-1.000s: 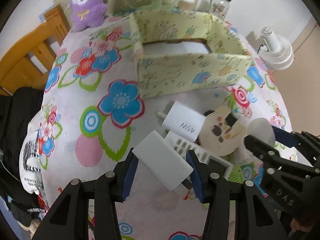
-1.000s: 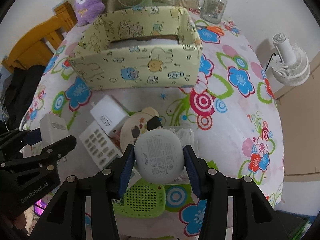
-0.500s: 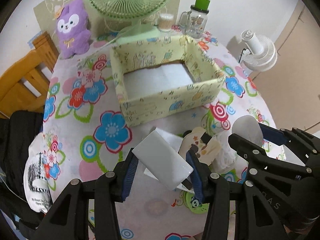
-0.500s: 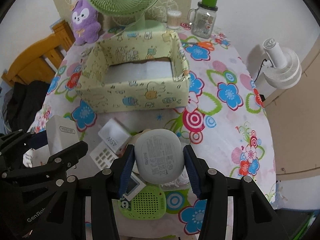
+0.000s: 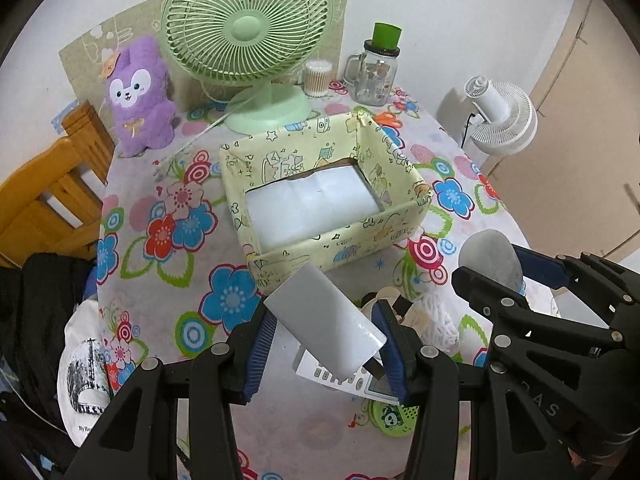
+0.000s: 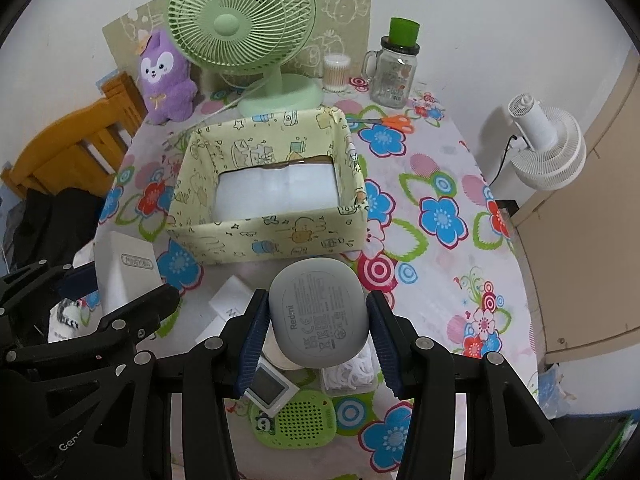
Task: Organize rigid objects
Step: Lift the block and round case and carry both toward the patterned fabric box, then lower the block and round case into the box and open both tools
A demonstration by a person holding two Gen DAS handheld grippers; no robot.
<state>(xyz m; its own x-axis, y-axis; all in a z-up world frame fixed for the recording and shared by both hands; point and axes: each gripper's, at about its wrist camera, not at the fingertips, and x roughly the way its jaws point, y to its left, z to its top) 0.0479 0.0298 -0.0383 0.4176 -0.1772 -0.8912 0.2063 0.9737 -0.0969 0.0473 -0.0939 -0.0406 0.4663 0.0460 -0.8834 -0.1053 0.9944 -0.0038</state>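
Observation:
My left gripper (image 5: 324,344) is shut on a white power bank (image 5: 324,320) and holds it above the table, in front of the yellow patterned box (image 5: 332,248). My right gripper (image 6: 316,320) is shut on a grey Redmi earbuds case (image 6: 318,312), also held above the table, near the box's (image 6: 272,236) front wall. The box is open with a white lining inside. Each gripper shows in the other's view with its load: the grey case (image 5: 490,258) at right, the power bank (image 6: 128,268) at left.
Below the grippers lie a white charger (image 6: 228,304), a white remote (image 5: 344,378), a green speaker (image 6: 296,420), a round wooden piece (image 5: 386,300) and a white cable (image 6: 352,374). Behind the box stand a green fan (image 5: 248,36), purple plush (image 5: 140,96), glass jar (image 5: 376,76). Orange scissors (image 6: 394,121) lie at the back.
Both grippers have risen well above the table with their objects held. The view has widened, and the box's inside now shows.

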